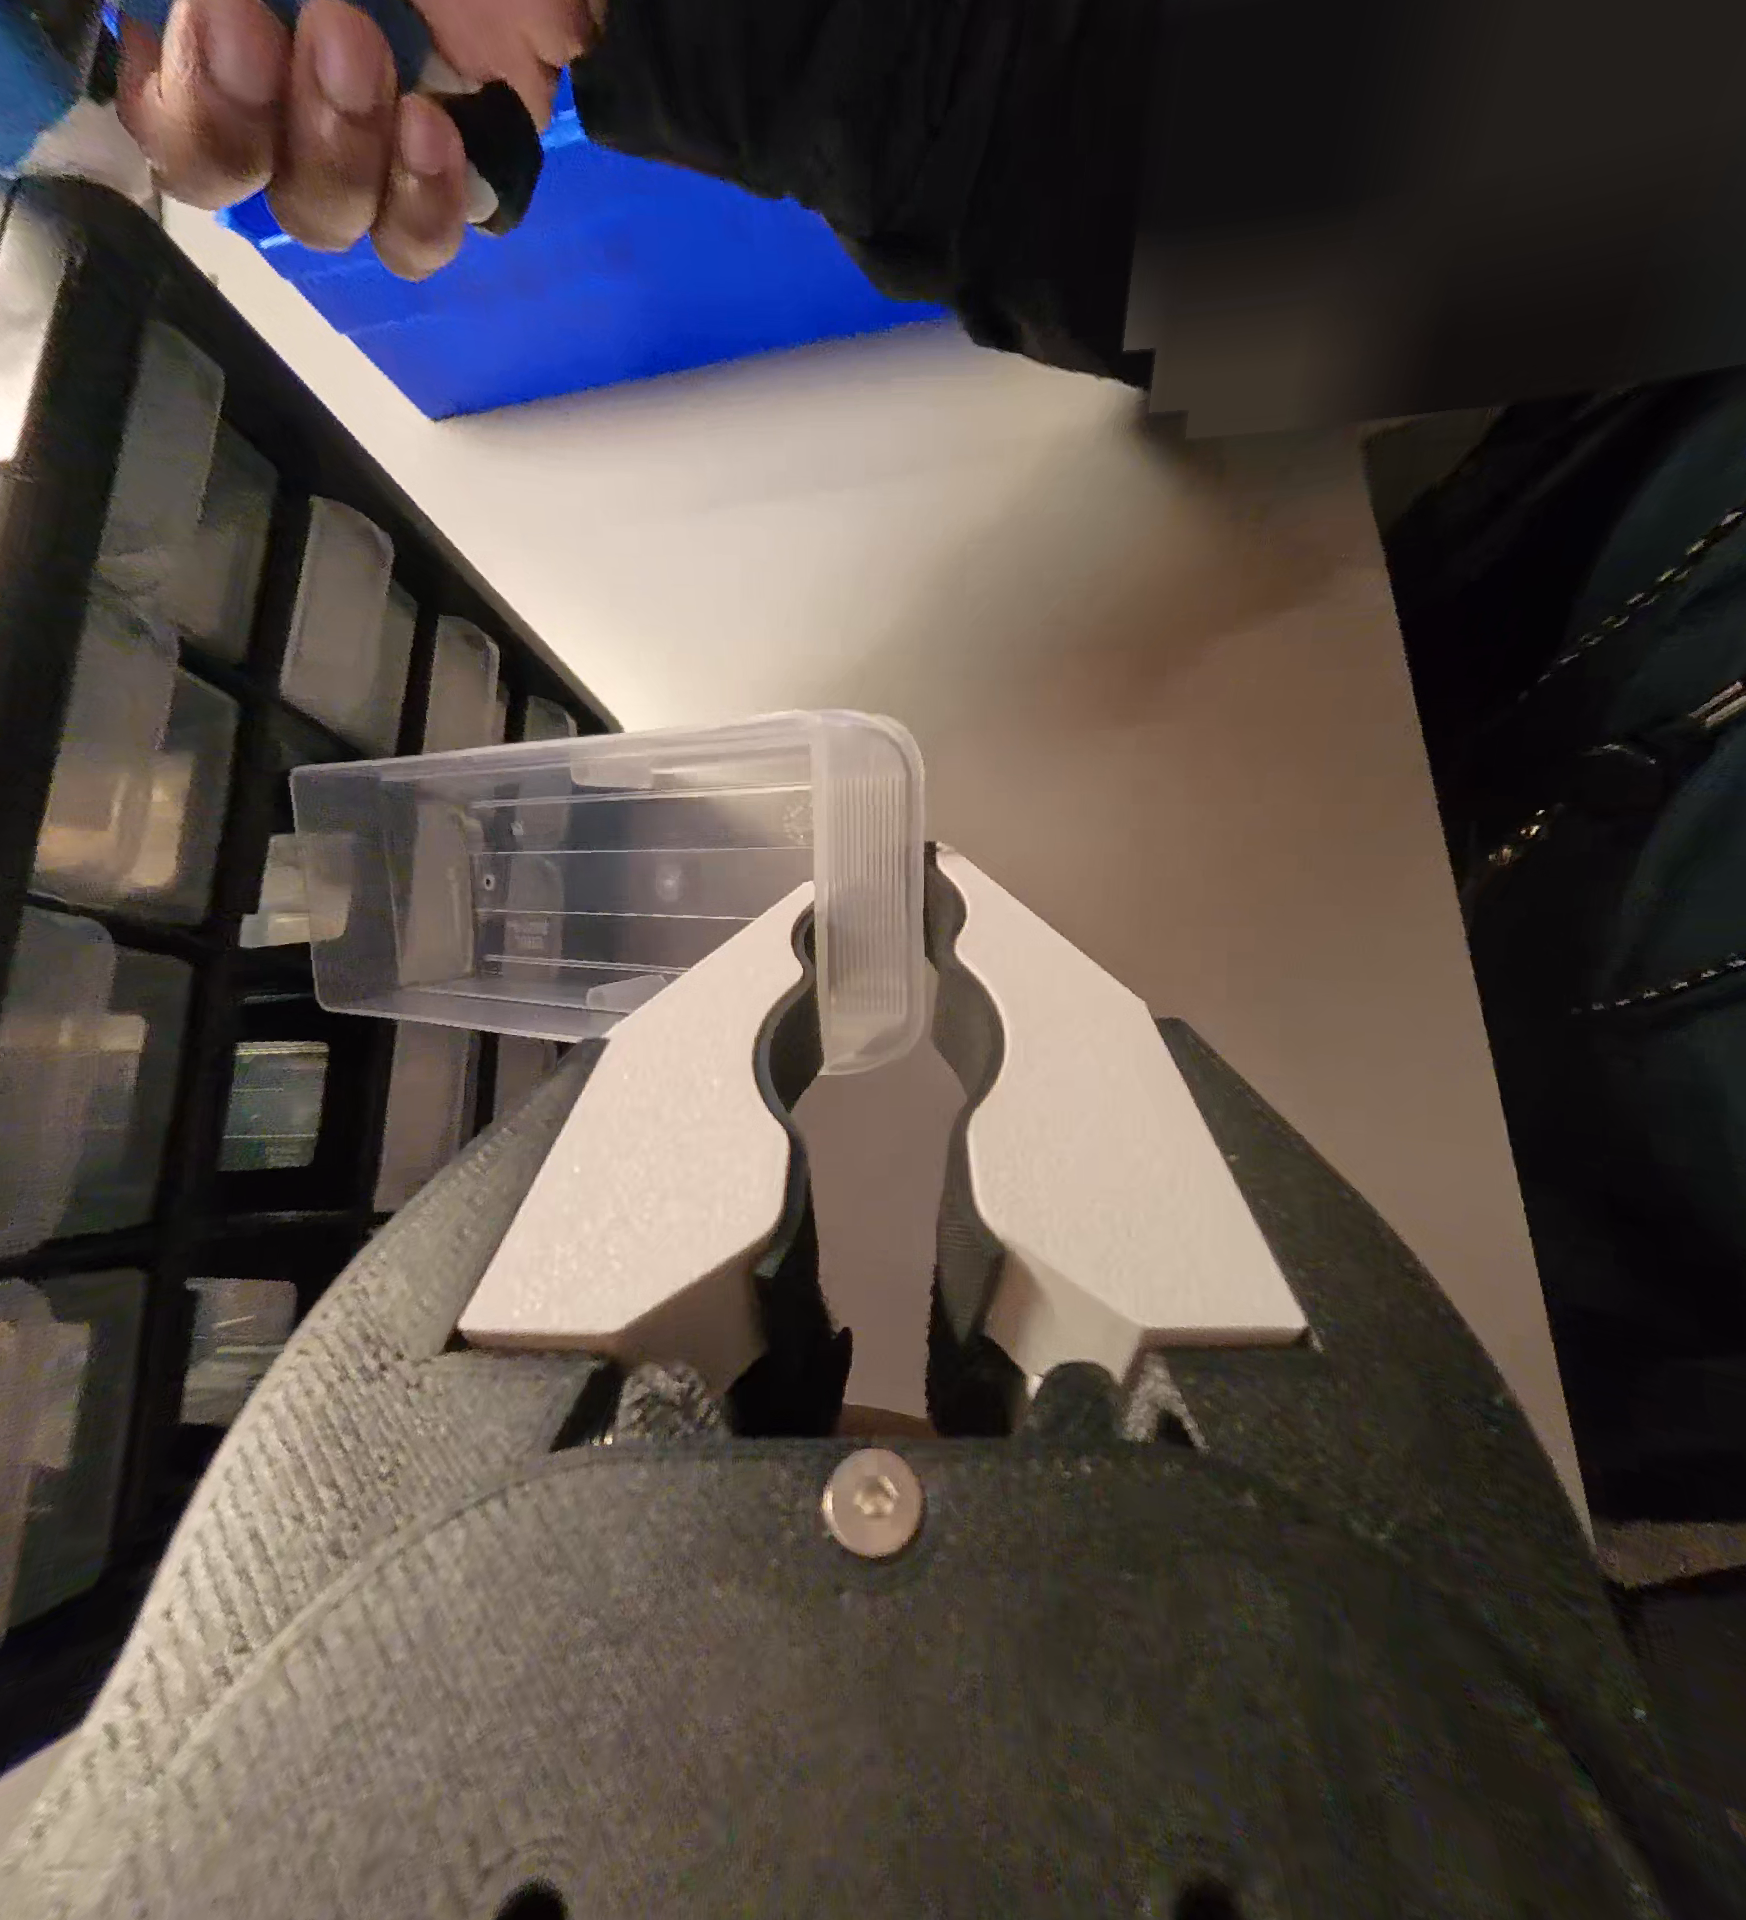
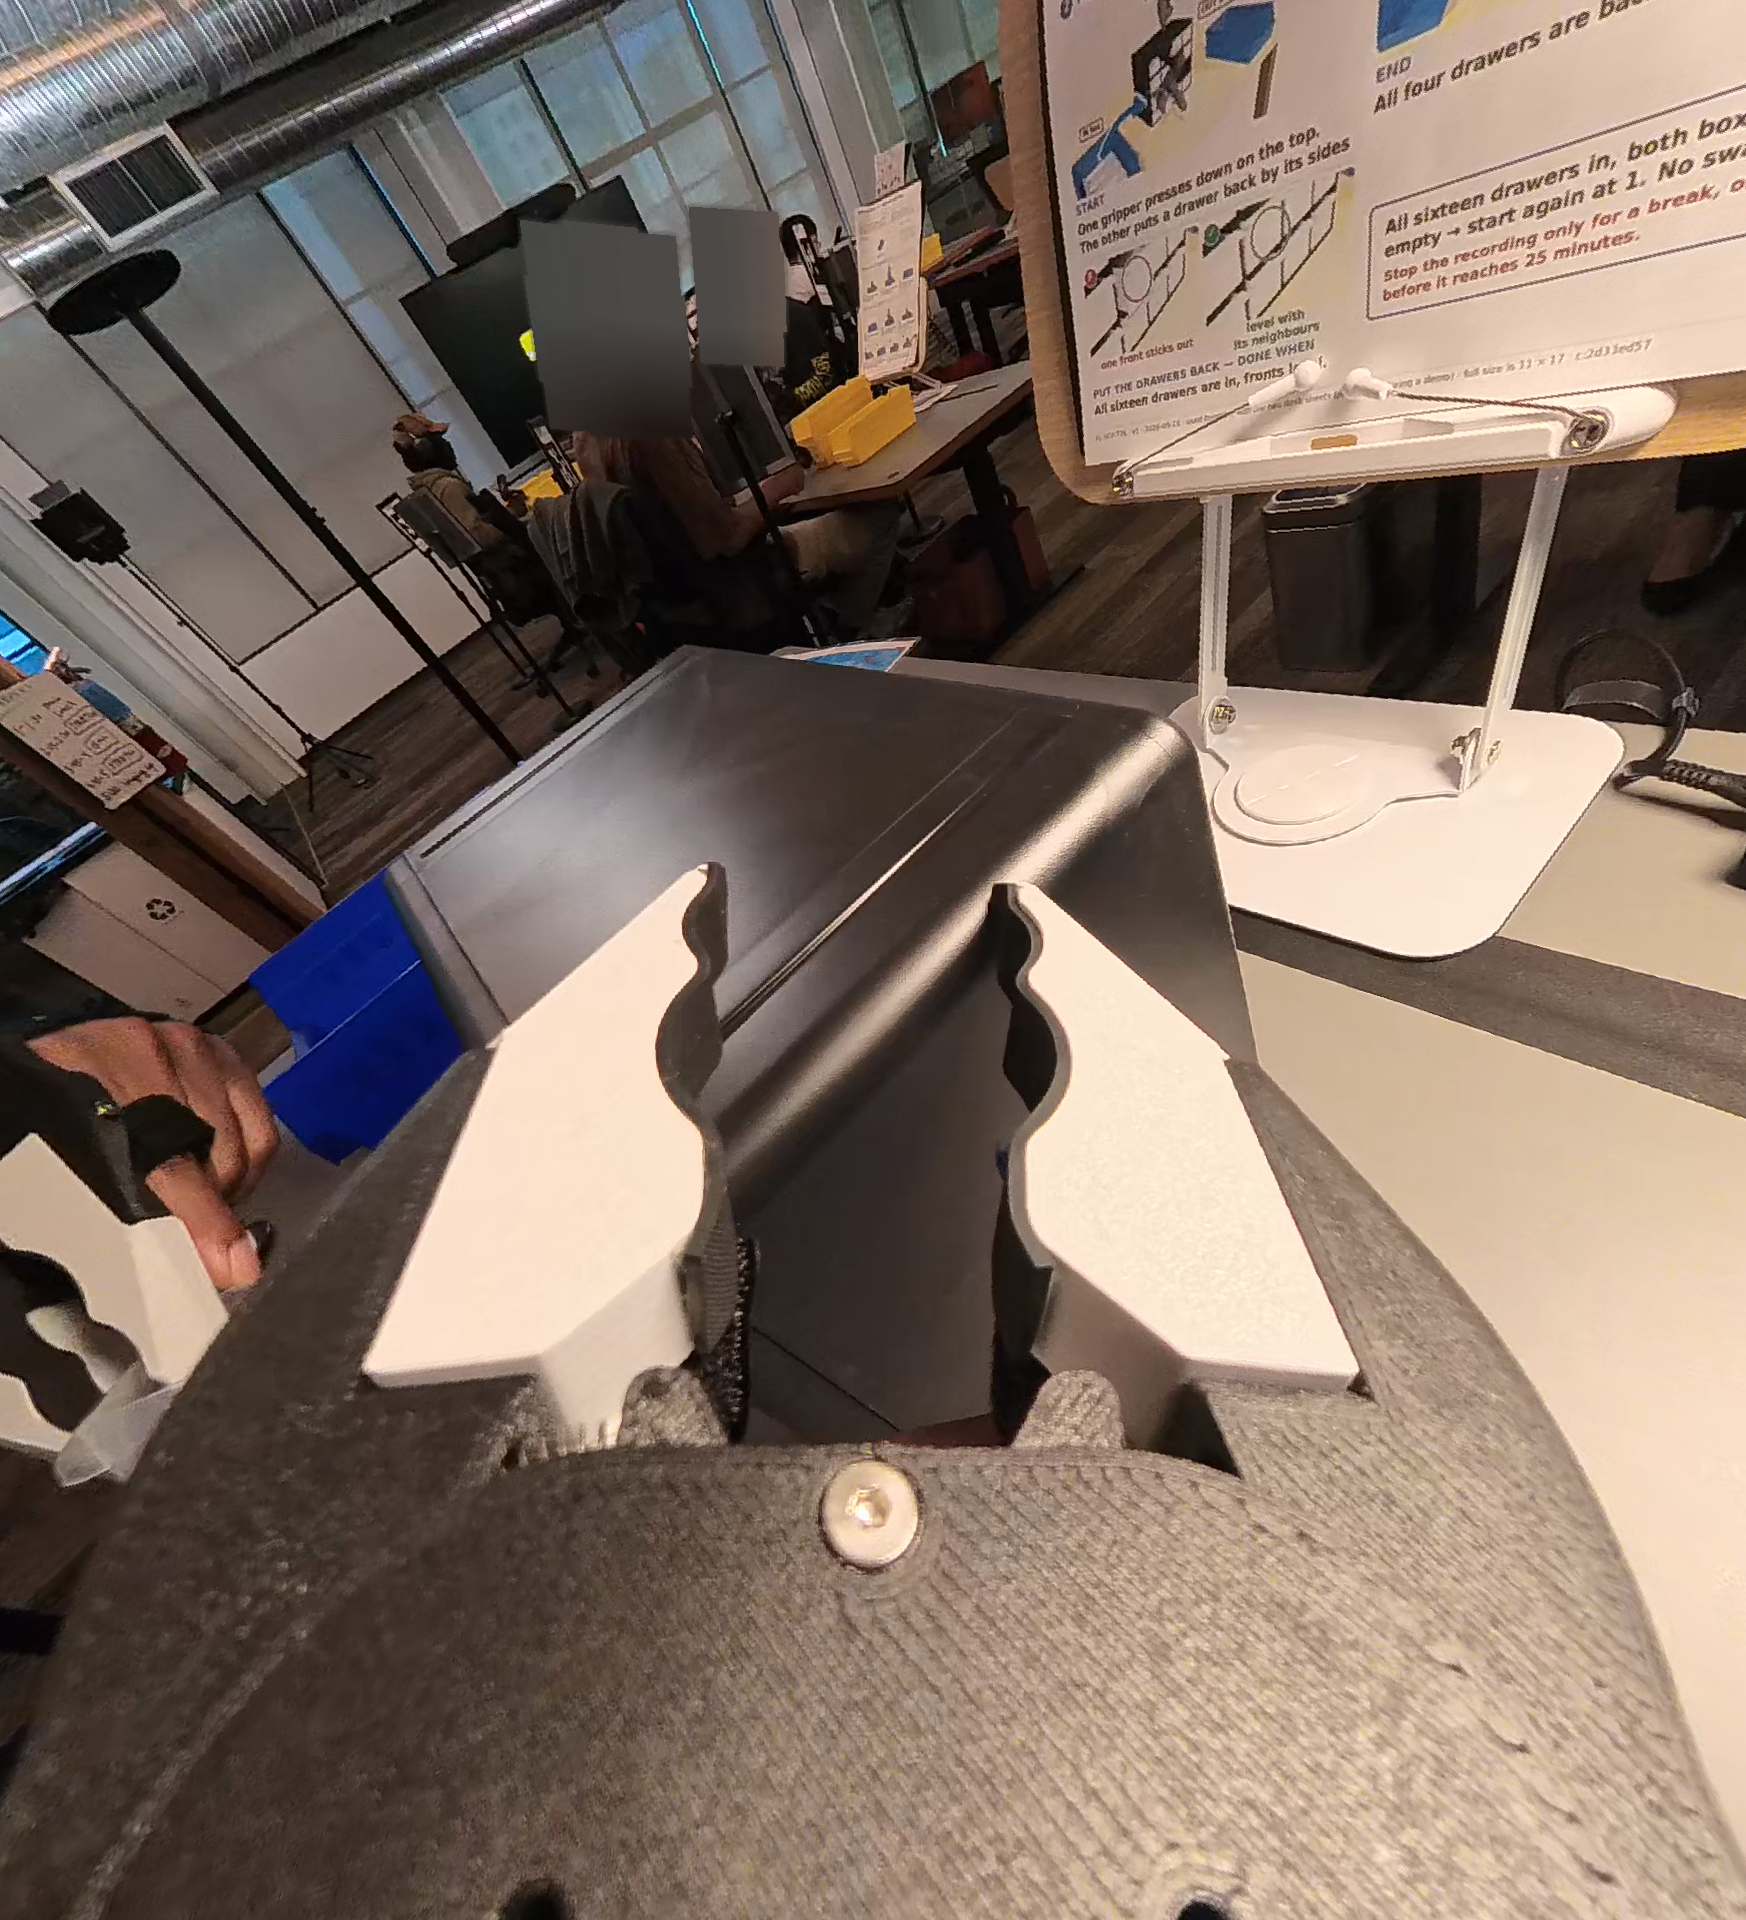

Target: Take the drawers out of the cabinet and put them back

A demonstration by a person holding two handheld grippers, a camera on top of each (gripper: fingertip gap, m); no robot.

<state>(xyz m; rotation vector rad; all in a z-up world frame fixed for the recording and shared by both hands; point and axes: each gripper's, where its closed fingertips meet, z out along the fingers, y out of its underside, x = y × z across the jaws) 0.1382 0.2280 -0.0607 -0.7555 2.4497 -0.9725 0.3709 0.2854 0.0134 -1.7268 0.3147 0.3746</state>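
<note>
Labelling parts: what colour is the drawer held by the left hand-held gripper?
Clear, colourless plastic drawer, with a ribbed, frosted-looking front tab; best seen in the left wrist view.

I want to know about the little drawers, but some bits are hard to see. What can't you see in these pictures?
- Left wrist view: what the frosted drawers in the cabinet hold; they are blurred.
- Left wrist view: the slot the clear drawer came from; the drawer covers it.
- Right wrist view: the cabinet's front; only its black top shows.
- Right wrist view: the left gripper, cut off by the edge.
</note>
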